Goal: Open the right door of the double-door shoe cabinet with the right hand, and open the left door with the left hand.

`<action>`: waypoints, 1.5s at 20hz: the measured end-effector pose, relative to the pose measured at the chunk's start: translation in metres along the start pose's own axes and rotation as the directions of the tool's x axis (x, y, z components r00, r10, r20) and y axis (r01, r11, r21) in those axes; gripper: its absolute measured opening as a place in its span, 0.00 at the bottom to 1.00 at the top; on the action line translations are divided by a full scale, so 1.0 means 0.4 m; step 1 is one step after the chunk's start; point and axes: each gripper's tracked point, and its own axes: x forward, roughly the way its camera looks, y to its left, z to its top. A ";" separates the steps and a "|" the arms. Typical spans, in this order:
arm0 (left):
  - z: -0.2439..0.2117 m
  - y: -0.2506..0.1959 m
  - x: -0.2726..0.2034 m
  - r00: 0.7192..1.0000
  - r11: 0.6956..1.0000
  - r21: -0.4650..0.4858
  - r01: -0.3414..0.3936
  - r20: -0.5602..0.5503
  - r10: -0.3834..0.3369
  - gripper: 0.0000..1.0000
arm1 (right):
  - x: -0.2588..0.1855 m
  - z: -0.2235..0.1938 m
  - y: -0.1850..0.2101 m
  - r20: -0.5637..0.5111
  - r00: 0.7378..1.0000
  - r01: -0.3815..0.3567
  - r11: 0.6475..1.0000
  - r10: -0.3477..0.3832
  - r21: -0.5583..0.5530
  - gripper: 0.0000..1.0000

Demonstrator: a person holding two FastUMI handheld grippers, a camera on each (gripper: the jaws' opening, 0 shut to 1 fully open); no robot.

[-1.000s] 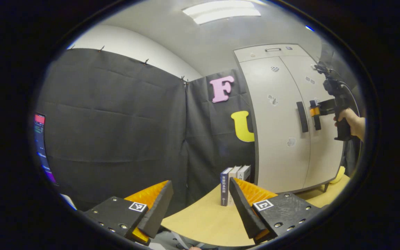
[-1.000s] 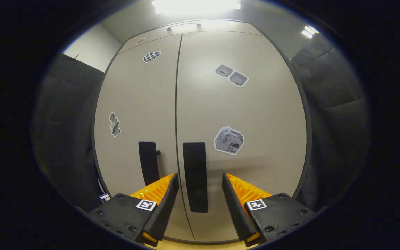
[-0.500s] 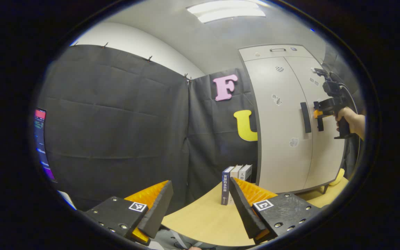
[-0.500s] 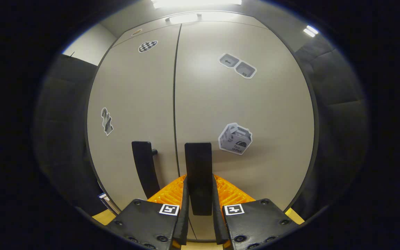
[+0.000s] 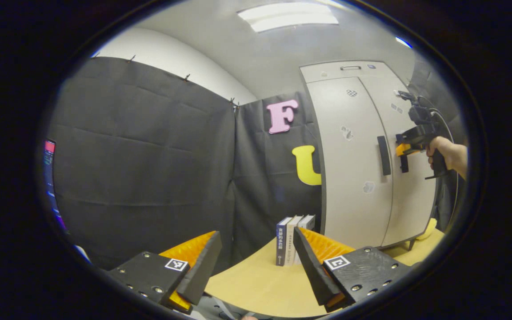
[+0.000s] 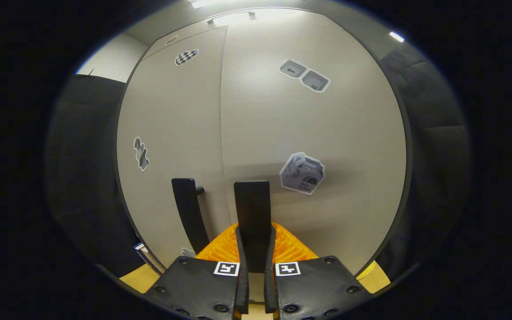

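Dark cloth walls surround the shoe cabinet (image 6: 256, 124), whose stiff right door (image 6: 318, 133) should swing easily by its hard handle (image 6: 251, 213), pinched at 6 o'clock in the right gripper (image 6: 254, 249), while the left gripper's (image 5: 256, 258) fingers (image 5: 309, 262) are wide and hold nothing.

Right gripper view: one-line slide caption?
Right gripper clamped on the right door handle of the shoe cabinet.

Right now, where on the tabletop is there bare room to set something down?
The wooden table is bare in front of the standing books, between them and the left gripper. It is tighter at the shoe cabinet, where books and cabinet base close in.
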 end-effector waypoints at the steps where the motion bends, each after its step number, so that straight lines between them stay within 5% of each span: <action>1: 0.002 -0.007 0.000 1.000 1.000 -0.003 0.006 0.001 -0.006 0.96 | -0.009 -0.002 0.001 0.002 1.000 -0.011 1.000 0.011 -0.007 0.15; 30: 0.052 -0.266 0.030 0.976 0.977 -0.022 0.210 0.060 -0.209 0.95 | -0.227 -0.016 -0.048 -0.075 0.968 -0.241 0.970 0.239 -0.029 0.15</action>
